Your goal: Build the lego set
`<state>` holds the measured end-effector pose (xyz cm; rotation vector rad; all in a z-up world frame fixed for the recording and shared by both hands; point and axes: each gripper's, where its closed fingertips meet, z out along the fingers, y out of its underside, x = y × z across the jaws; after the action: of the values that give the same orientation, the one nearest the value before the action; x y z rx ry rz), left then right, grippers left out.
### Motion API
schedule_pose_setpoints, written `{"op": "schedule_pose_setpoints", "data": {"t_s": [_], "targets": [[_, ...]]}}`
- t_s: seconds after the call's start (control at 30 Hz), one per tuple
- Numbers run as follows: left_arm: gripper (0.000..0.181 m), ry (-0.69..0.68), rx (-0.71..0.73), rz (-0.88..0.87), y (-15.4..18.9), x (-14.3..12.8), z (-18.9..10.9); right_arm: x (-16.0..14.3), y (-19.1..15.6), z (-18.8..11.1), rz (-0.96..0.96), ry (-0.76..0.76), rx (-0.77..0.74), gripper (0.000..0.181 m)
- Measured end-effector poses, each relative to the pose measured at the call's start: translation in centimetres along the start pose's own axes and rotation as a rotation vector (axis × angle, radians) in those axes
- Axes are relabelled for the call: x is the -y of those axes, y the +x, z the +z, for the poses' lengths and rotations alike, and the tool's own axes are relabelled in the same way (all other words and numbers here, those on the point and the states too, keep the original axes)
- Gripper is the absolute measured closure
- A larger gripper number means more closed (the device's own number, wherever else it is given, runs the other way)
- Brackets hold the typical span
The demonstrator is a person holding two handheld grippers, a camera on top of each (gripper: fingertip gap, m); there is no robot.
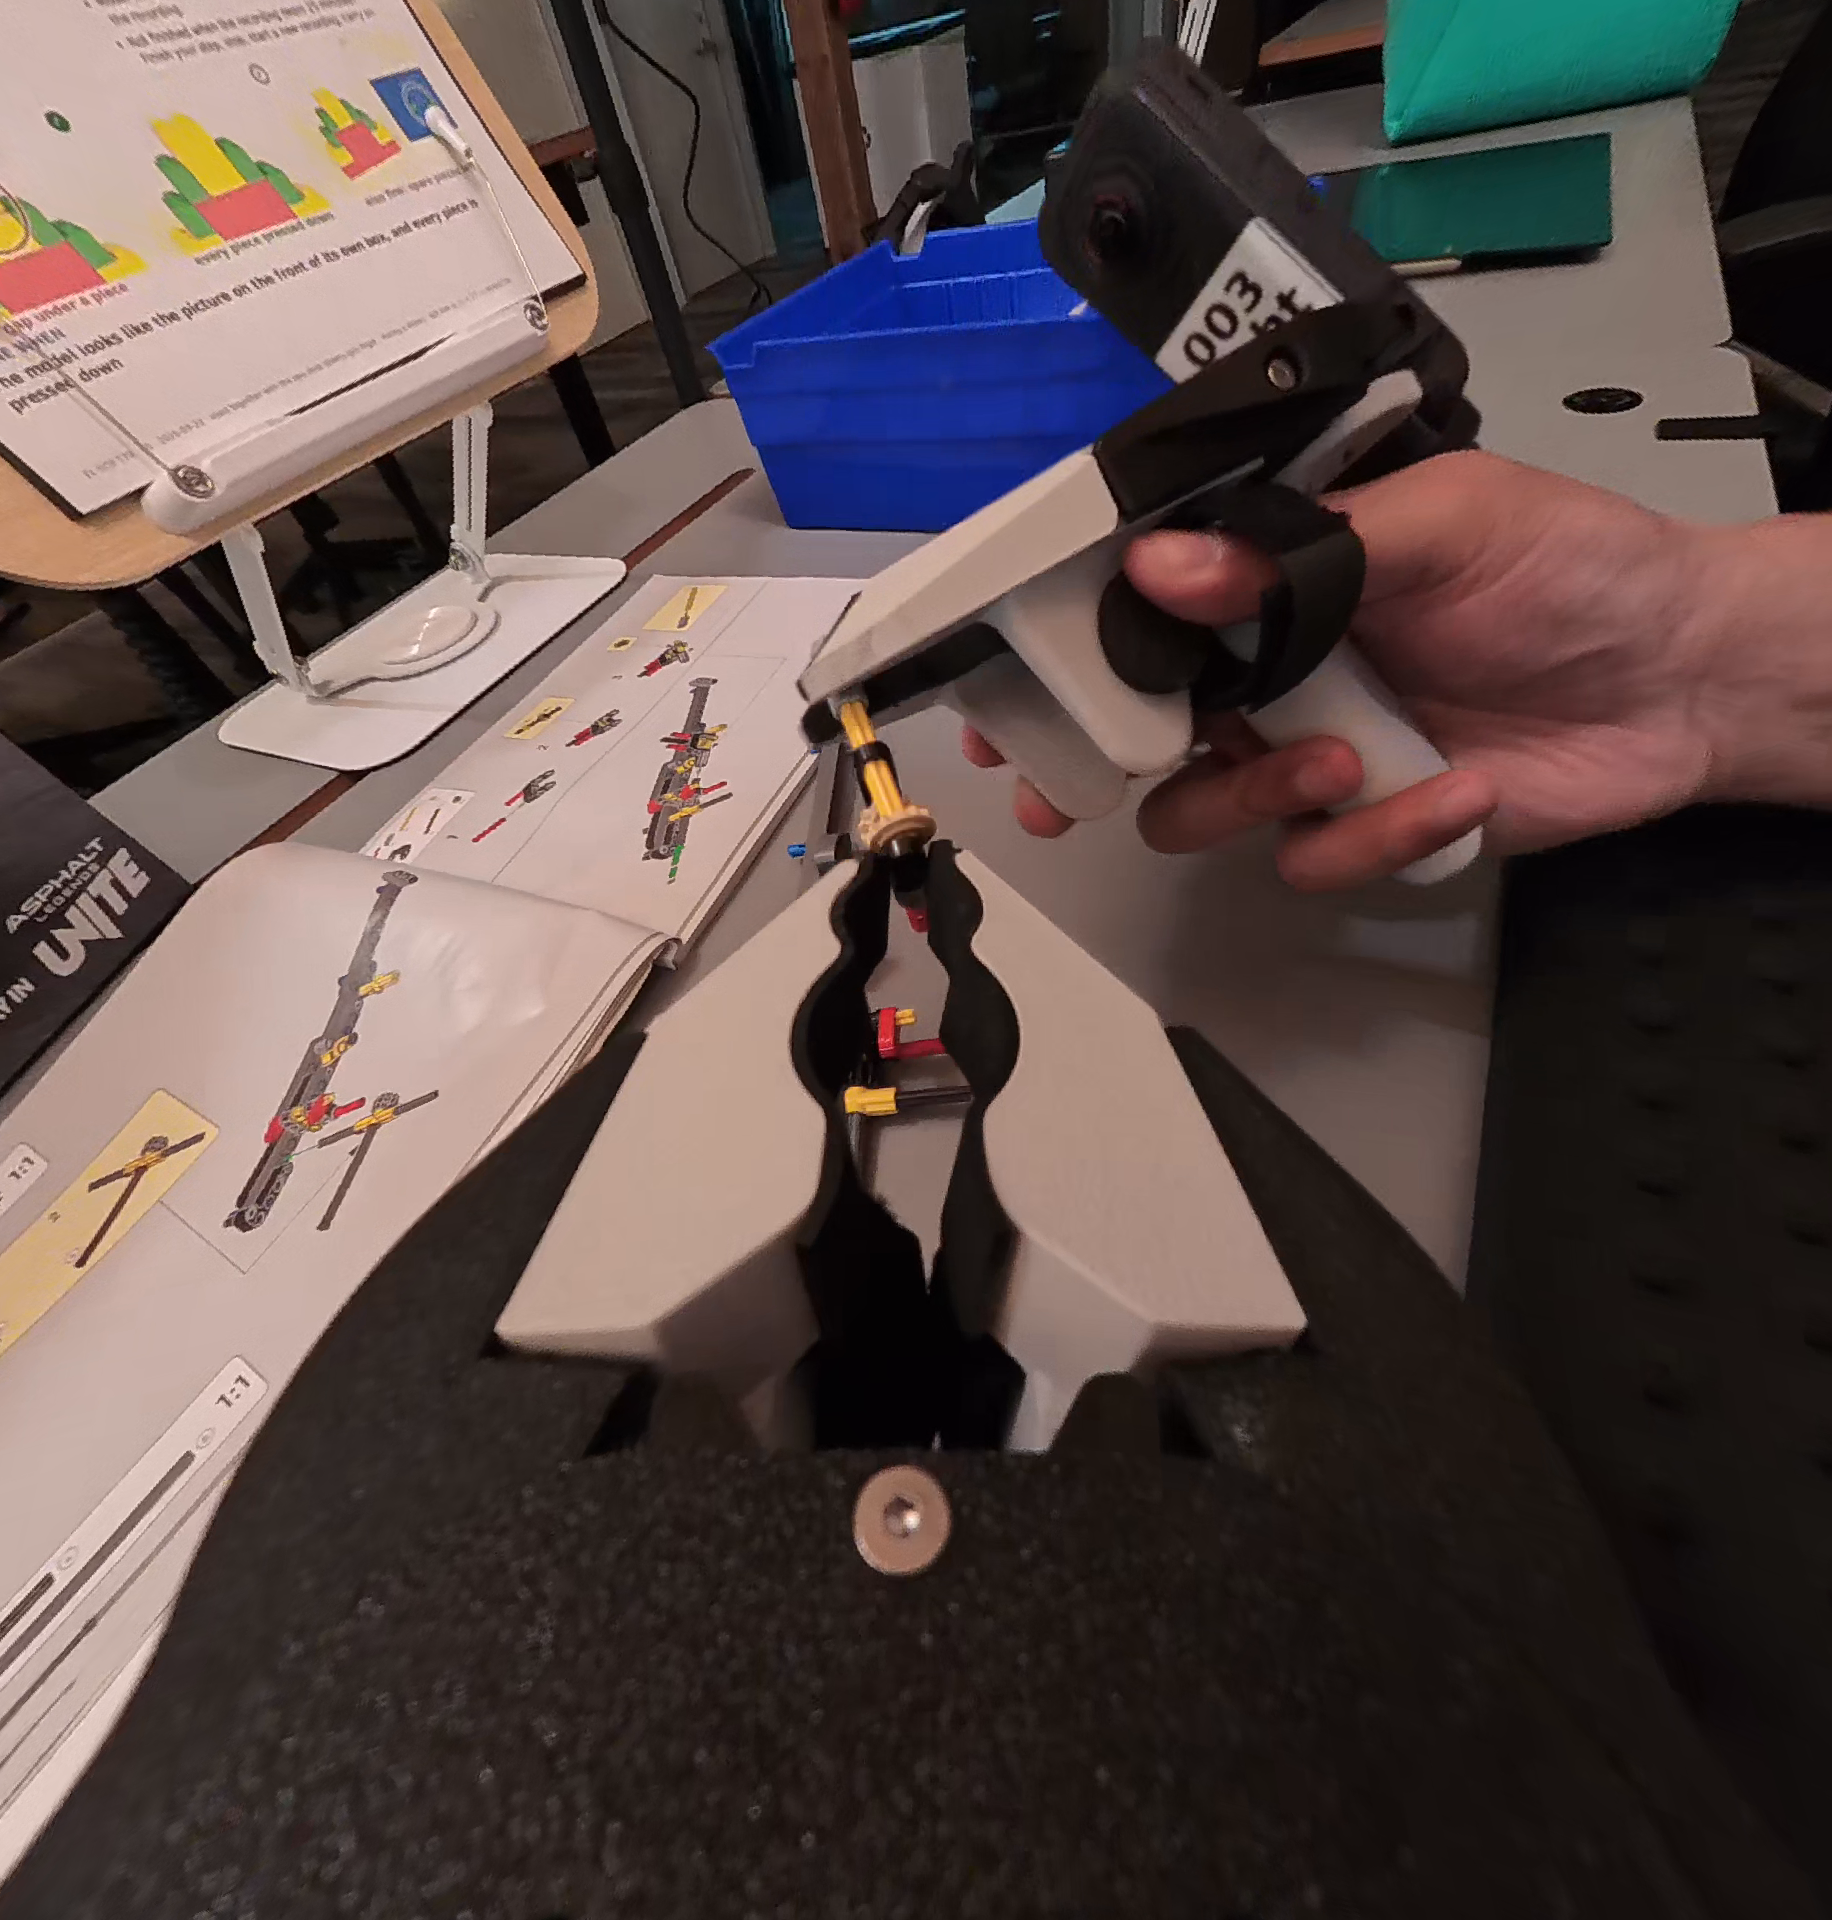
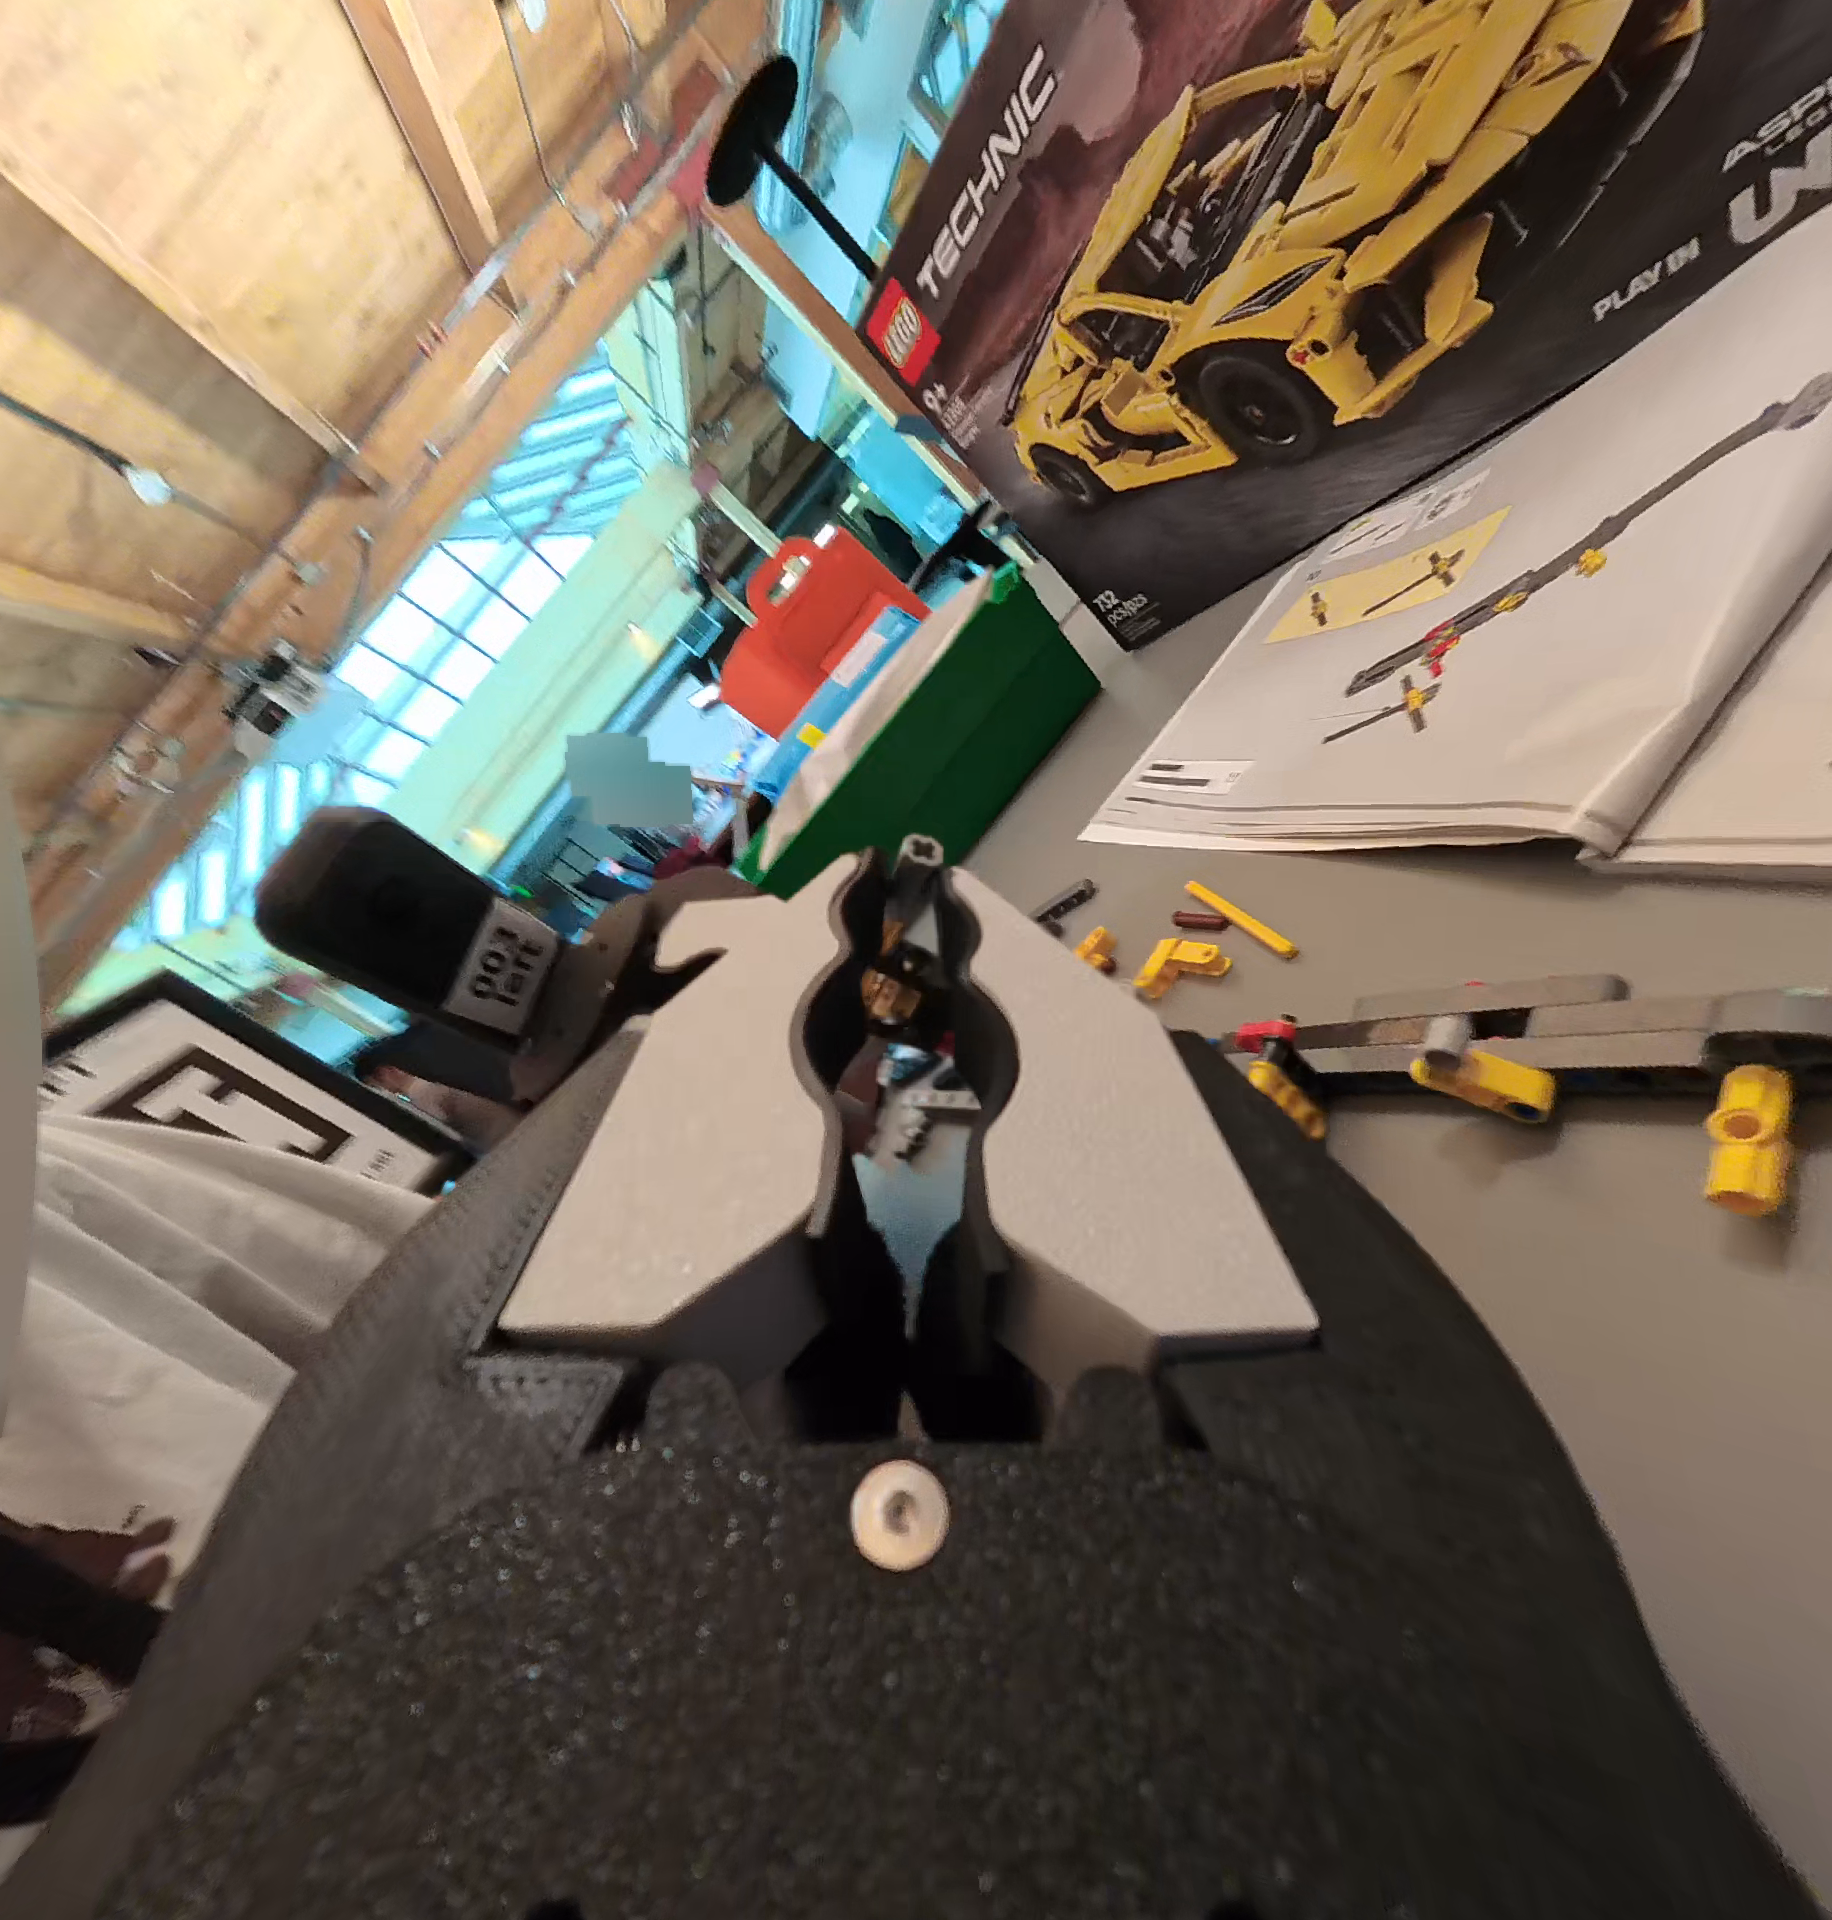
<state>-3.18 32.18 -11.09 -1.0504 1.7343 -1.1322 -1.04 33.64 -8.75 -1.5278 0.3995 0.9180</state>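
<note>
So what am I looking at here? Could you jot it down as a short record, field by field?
Setting: grey table with an open instruction booklet
Left tongs: shut on the lower end of a small axle piece
Right tongs: shut on the upper end of the same axle piece, held by a hand
Axle piece: black rod with yellow sleeves and a tan gear, held in the air
Partial build: long grey beam assembly lying on the table
Loose parts: yellow connectors
Behind: blue bin, set box
</note>
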Motion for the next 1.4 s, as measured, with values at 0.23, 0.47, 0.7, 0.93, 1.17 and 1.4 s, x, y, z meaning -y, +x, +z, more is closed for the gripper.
{"op": "schedule_pose_setpoints", "data": {"t_s": [0.23, 0.47, 0.7, 0.93, 1.17, 1.4], "targets": [[0.175, -0.016, -0.116, 0.050, 1.6, -0.9, -0.5, -1.5, -0.9, -1.5, -0.088, -0.235, 0.117, 0.154], [0.175, -0.025, -0.242, 0.199, 4.4, -1.7, -0.9, -4.7, -1.3, -4.3, -0.392, -0.383, 0.203, 0.161], [0.175, -0.037, -0.291, 0.190, 5.1, -2.2, -0.8, -5.2, -1.9, -5.1, -0.348, -0.433, 0.260, 0.168], [0.175, -0.041, -0.299, 0.185, 5.2, -2.2, -0.8, -5.6, -1.5, -5.2, -0.372, -0.449, 0.248, 0.175], [0.175, -0.063, -0.291, 0.208, 5.2, -2.5, -0.6, -6.0, -1.4, -5.2, -0.382, -0.470, 0.245, 0.175], [0.175, -0.132, -0.289, 0.289, 5.6, -4.0, -0.3, -7.3, -0.4, -5.5, -0.369, -0.555, 0.214, 0.176]]}}
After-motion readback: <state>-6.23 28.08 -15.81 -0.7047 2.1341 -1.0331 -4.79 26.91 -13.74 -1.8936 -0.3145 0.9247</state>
